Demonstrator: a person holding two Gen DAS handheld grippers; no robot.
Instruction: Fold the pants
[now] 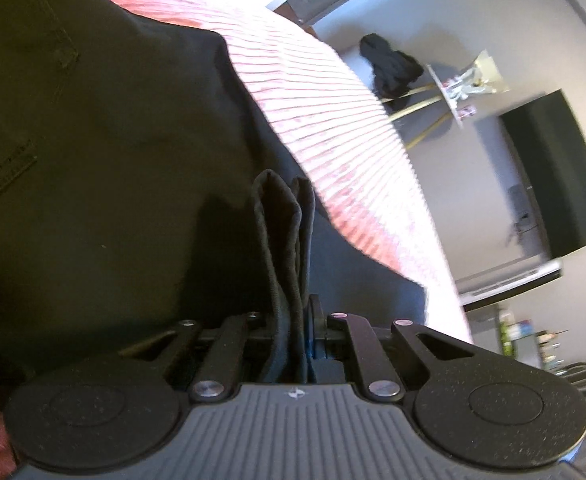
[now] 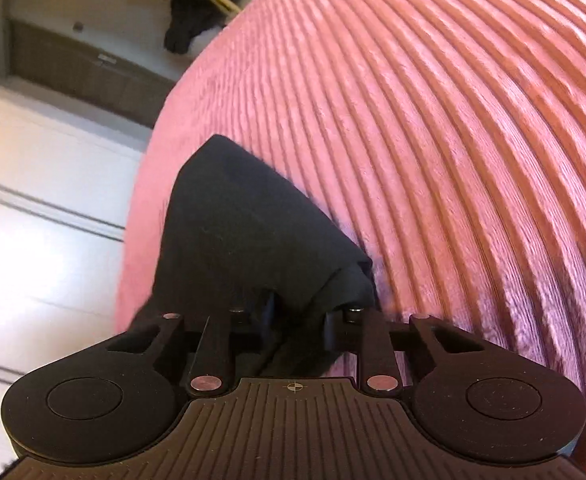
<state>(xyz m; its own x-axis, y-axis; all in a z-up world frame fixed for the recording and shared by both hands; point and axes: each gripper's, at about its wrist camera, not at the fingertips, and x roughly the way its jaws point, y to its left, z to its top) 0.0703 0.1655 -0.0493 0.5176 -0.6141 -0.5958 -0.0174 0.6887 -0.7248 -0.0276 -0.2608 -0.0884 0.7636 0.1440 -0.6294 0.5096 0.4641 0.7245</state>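
The dark pants (image 1: 105,152) lie spread on a pink ribbed bed cover (image 1: 333,128), with a pocket seam showing at the far left. My left gripper (image 1: 293,320) is shut on a bunched fold of the pants that stands up between its jaws. In the right wrist view, my right gripper (image 2: 297,316) is shut on a dark corner of the pants (image 2: 245,236), which drapes over the jaws and hides the fingertips. That corner is held just above the pink cover (image 2: 433,140) near the bed's edge.
A dark television (image 1: 553,176) stands on a low unit beyond the bed. A small white side table (image 1: 449,88) with gold legs and a dark garment (image 1: 389,64) stand by the wall. White floor (image 2: 33,200) lies left of the bed.
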